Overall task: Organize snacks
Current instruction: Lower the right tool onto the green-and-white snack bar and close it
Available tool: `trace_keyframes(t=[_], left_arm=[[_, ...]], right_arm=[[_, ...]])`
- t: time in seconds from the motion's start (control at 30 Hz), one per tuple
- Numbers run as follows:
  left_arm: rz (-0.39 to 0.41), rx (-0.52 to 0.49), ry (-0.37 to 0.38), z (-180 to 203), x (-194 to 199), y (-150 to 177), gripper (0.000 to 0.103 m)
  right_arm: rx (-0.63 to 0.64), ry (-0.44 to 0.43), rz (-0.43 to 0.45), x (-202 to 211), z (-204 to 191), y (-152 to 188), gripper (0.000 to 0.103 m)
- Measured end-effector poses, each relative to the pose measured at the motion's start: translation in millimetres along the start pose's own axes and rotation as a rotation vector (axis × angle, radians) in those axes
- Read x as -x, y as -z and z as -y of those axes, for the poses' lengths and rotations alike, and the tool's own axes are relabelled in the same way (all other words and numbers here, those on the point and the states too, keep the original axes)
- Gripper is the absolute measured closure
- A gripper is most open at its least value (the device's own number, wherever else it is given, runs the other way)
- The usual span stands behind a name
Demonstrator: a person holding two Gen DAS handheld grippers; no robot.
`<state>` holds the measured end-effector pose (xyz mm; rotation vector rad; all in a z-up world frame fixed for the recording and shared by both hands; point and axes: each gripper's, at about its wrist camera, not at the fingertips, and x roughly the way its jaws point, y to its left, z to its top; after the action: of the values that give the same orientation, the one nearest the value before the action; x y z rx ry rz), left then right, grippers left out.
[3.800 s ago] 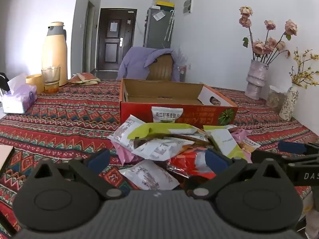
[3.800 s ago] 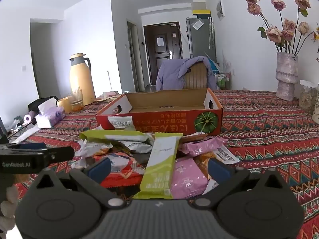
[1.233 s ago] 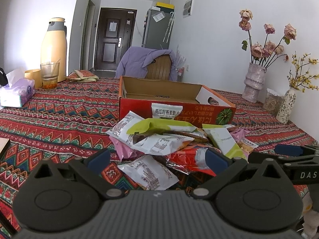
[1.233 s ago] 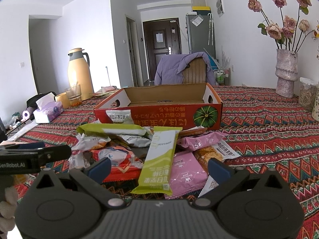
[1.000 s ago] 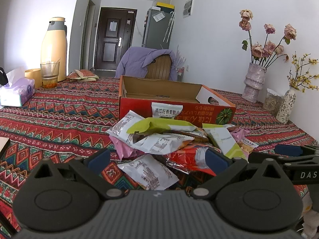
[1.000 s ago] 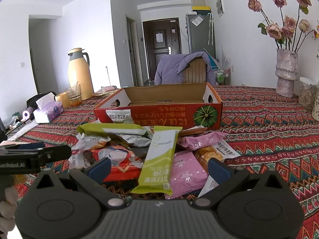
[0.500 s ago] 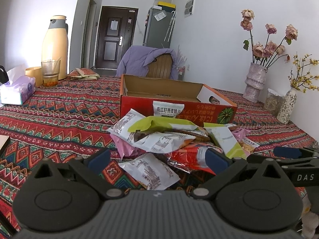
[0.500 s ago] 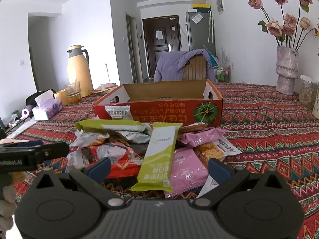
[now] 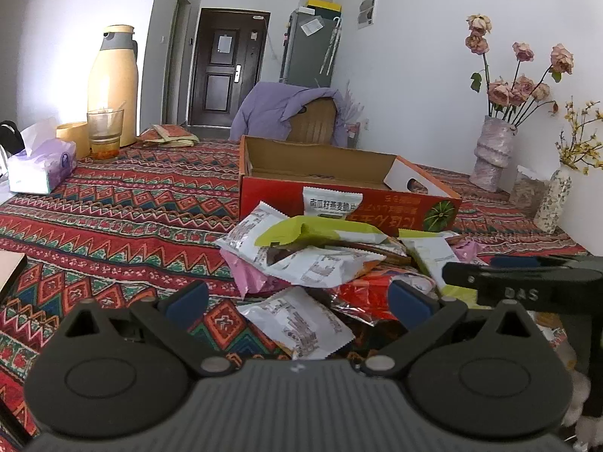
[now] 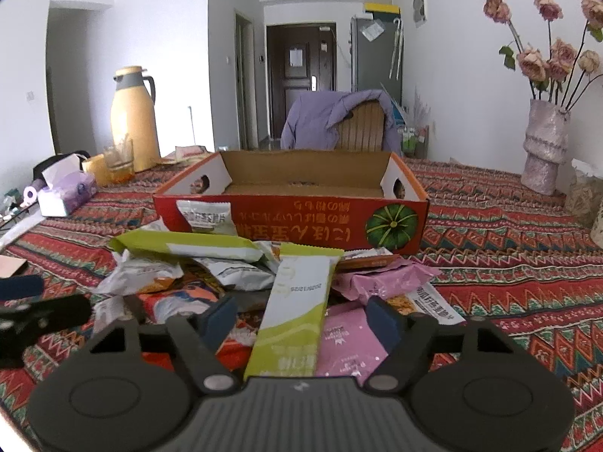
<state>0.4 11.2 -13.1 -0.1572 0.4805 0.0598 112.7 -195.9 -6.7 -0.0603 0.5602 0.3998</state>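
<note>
A pile of snack packets lies on the patterned tablecloth in front of an open red cardboard box, which looks empty. My left gripper is open, low over a white packet at the pile's near edge. My right gripper has its fingers partly closed on either side of a green and white bar, which lies on the pile beside a pink packet. The box also shows in the right wrist view. The right gripper's finger reaches into the left wrist view.
A tissue box, a glass and a yellow thermos stand at the far left. Vases with dried flowers stand at the far right. A chair with a purple jacket is behind the table.
My right gripper has moved forward over the green and white bar and its fingers have narrowed around it. The left gripper has barely moved. The right finger has slid further into the left view.
</note>
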Motion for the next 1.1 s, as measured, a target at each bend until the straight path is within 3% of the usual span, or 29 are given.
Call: trace_keyframes(t=[0.4, 0.5, 0.63, 0.87, 1.1], left_arm=[[-0.039, -0.005, -0.035, -4, -10, 1, 0.0], [-0.051, -0.012, -0.041, -3, -13, 3, 0.0], [-0.075, -0.022, -0.056, -2, -18, 5, 0.0], [-0.126, -0.029, -0.118, 0, -35, 4, 0.0], [-0.19, 0.0, -0.183, 4, -61, -2, 0.0]], right_arm=[[-0.006, 0.051, -0.109, -45, -8, -5, 0.051], [0.018, 0.064, -0.1, -44, -10, -3, 0.064], [0.017, 0.066, -0.077, -37, -6, -1, 0.065], [0.011, 0.072, 0.039, -10, 0, 2, 0.065], [-0.003, 0.049, 0.064, 3, 3, 7, 0.065]])
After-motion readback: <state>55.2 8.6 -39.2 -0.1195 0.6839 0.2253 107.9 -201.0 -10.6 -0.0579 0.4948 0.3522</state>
